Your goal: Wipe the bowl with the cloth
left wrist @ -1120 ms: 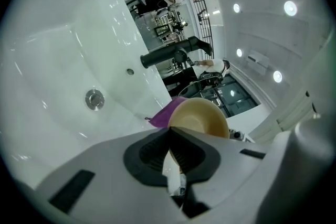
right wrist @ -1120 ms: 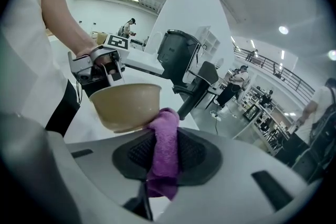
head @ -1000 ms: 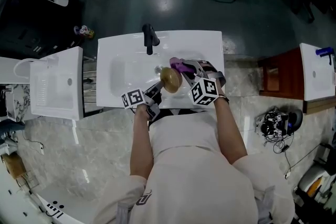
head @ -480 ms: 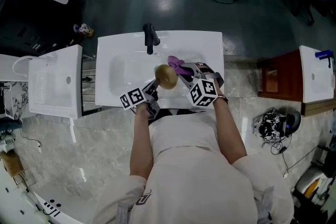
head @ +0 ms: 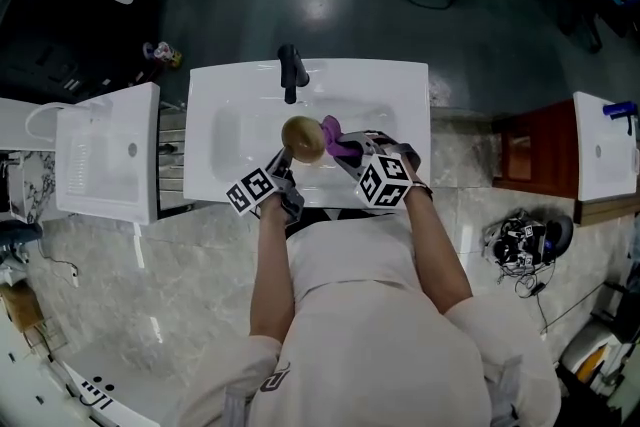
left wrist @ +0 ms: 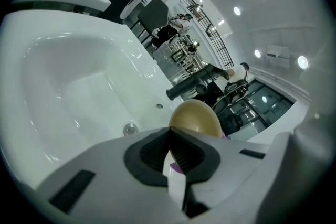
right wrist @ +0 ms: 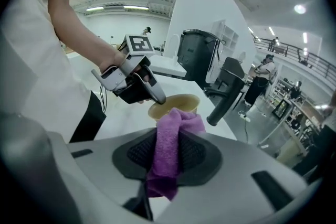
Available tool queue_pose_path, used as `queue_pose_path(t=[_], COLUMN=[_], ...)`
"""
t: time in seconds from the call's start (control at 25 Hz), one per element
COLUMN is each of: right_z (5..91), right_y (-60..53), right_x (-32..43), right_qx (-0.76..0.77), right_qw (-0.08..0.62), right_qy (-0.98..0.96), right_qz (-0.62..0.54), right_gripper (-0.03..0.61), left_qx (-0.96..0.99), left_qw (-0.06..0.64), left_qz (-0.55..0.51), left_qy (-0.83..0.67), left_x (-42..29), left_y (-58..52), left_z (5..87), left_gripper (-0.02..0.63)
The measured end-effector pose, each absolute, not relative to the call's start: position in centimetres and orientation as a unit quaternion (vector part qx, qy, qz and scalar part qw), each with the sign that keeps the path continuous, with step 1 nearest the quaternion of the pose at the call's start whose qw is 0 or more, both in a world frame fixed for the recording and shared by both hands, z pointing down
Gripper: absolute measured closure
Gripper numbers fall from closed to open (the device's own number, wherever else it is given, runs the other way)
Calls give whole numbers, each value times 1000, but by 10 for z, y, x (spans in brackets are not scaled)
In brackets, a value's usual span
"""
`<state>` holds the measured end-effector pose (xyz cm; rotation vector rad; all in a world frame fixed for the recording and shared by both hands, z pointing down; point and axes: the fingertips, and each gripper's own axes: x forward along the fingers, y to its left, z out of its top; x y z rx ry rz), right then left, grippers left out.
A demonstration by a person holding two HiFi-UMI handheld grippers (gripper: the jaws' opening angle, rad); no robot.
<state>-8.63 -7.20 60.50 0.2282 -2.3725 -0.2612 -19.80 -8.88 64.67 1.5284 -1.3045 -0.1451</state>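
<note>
**Both tongs loaded, wipe under way**

The left tongs [head: 286,169] are clamping the rim of the golden-brown bowl [head: 303,138] and holding it up over the white sink [head: 225,140], just near of the black faucet [head: 290,71]. In the left gripper view the jaws [left wrist: 170,150] are closing on the bowl's edge [left wrist: 195,118], with the sink below. The right tongs [head: 350,158] are gripping a purple cloth [head: 335,136], which is bunching out past the jaw tips [right wrist: 167,157] and touching the bowl's right side. In the right gripper view the cloth [right wrist: 173,139] is lying against the near rim of the bowl [right wrist: 173,104].

To wipe well, the left tongs should be keeping a firm pinch on the rim, since the smooth bowl looks likely to swivel under sideways pressure. The right tongs should be pressing the loose cloth end, not the hard jaw tips, onto the surface. Sweeping along the curve would cover more than dabbing at one spot.

Compared with a second ago, the bowl is now sitting farther and more to the left, closer to the faucet. The cloth and both tongs have followed it, and each grip is unchanged.
</note>
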Motion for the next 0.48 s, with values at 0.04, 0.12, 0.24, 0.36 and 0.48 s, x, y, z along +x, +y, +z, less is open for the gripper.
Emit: queue_pose_path(t=[0.04,0.12,0.24,0.36,0.48], right_z=[606,604,595,584,577], right_y=[-67,-59,-55,-64,-88], right_x=[-88,-93,-98,-96,-82], right_qx=[77,55,39,61,115], right_qw=[359,344,304,239,190], right_qy=[-926,-935,-952,-968,-969], right_qz=[-89,-61,-11,55,106], right_gripper=[488,488,488,488,488], left_qx=[640,636,632,632,632], left_qw=[529,520,499,467,441], left_qz=[-59,-53,-37,2,49], left_qy=[-555,-568,-591,-619,-635], left_x=[-201,-207,-217,-228,-234], left_y=[-88,-87,-87,-86,-84], left_z=[646,646,646,647,647], left_gripper=[604,604,604,604,604])
